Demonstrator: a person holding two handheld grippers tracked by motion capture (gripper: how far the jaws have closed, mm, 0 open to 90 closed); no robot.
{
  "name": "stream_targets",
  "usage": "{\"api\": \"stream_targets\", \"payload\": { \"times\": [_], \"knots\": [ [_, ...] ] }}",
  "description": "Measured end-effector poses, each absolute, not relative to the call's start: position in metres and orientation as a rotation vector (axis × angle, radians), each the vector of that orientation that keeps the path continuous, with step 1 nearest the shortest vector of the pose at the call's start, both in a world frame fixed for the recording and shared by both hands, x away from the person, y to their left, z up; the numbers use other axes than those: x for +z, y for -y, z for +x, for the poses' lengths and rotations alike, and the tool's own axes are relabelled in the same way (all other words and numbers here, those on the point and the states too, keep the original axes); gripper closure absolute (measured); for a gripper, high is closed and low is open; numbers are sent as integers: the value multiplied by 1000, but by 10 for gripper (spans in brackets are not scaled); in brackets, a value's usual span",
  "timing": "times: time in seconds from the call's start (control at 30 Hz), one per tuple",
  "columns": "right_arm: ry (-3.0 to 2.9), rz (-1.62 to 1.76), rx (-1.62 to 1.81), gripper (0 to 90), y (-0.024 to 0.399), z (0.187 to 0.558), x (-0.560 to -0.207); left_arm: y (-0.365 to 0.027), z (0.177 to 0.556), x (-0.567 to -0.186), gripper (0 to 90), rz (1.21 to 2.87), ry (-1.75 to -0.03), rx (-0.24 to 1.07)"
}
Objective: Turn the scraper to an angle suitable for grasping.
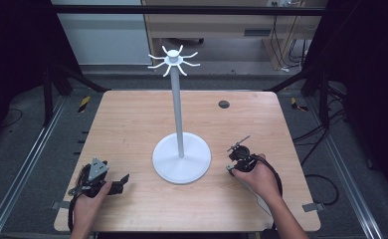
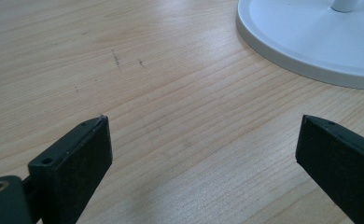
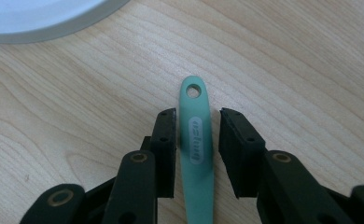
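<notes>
High view. A white stand (image 1: 181,149) with a round base, a slim pole and a crown of hooks rises mid-table (image 1: 132,114). The left claw (image 1: 116,185) rests on the table short of the stand's base and to its left, pointing toward it. The right claw (image 1: 242,149) sits just right of the base, with a thin dark handle showing beyond its tips; the view is too small to read the grip.

Left gripper view. The left claw (image 2: 203,149) stands wide open with nothing between the jaws but bare wood; the rim of the stand's base (image 2: 311,46) lies ahead and to the right, well apart from the jaws.

Right gripper view. A teal handle (image 3: 196,149) lies flat on the table just short of the base rim (image 3: 40,21), its end pierced by a hanging hole. The right claw (image 3: 198,135) straddles it, jaws narrowed to either side; a sliver of gap shows on the right, the left pad looks at or near contact, so it is not yet clamped.

Handling, as judged: the handle looks light, stiff, smooth plastic or silicone, so it may slip or swivel in a loose pinch. Its low, flat profile calls for jaws down at the table. The best hold is across the flat shaft just behind the logo, leaving the hole free for a hook.
</notes>
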State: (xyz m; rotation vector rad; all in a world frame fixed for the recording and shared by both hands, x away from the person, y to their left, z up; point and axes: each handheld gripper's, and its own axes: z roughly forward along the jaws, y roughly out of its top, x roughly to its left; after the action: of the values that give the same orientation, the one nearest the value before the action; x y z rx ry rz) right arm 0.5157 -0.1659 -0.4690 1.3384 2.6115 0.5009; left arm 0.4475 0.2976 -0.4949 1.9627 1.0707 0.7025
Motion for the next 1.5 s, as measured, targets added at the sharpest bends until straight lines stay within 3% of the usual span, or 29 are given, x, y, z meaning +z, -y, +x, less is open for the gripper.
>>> {"api": "stream_targets", "payload": {
  "times": [0.2, 0.63, 1.5],
  "knots": [
    [-2635, 1324, 482, 728, 166, 518, -470, -297, 447, -495, 31, 1967, -1069, 704],
    [-2624, 1318, 522, 744, 169, 518, -466, -297, 448, -495, 32, 1968, -1070, 703],
    [-2417, 1268, 806, 746, 192, 512, -407, -295, 448, -496, 32, 1984, -1068, 706]
  ]
}}
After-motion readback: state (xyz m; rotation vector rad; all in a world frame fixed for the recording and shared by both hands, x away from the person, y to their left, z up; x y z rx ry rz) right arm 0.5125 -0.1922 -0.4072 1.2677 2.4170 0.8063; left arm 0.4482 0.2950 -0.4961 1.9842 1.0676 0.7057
